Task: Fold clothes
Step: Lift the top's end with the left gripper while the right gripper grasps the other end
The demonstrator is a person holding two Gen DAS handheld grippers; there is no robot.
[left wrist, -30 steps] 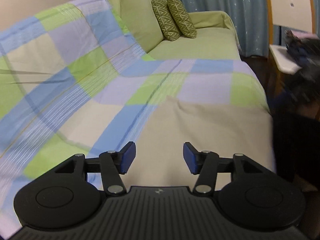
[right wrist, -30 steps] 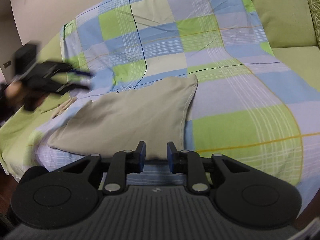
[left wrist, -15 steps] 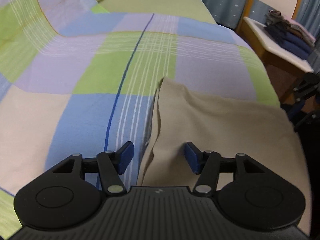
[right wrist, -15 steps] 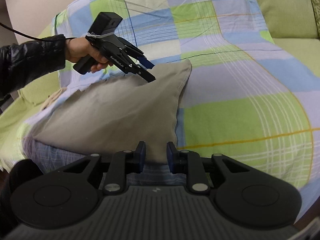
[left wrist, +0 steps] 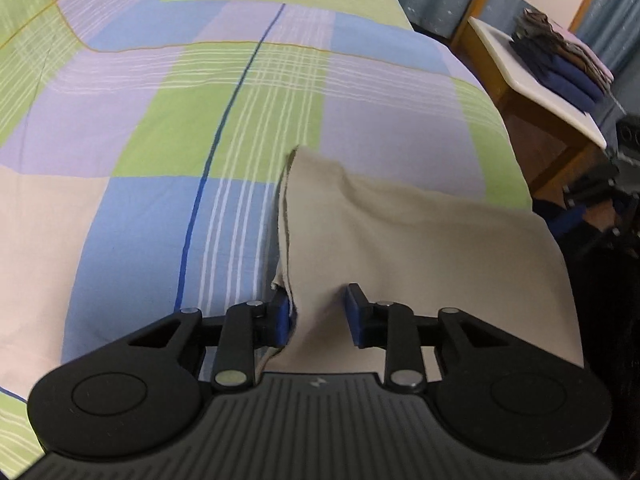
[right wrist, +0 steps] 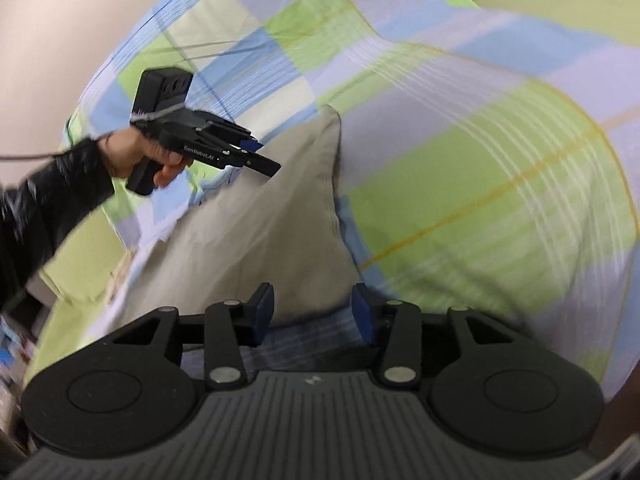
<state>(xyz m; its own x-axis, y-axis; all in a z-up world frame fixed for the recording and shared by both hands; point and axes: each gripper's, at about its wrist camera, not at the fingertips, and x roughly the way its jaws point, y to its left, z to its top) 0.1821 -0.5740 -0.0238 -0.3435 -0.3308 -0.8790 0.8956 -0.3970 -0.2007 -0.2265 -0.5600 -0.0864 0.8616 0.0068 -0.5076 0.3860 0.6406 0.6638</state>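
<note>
Beige garment (left wrist: 420, 248) lies on a checked sheet (left wrist: 168, 128) over the sofa. Left gripper (left wrist: 318, 316) sits at the garment's edge, jaws closing, with a ridge of cloth between them; left pad (left wrist: 283, 318) touches the hem, the right pad stands beside the fold, no firm pinch visible. Right gripper (right wrist: 313, 314) is at the garment's near corner, jaws opening, with cloth between them and not pressed. Folded clothes (left wrist: 560, 60) lie on a chair (left wrist: 532, 92) at two o'clock in the left view.

Left tool (left wrist: 318, 314) jaws closing around beige garment (left wrist: 400, 248) edge on checked sheet (left wrist: 192, 128)
</note>
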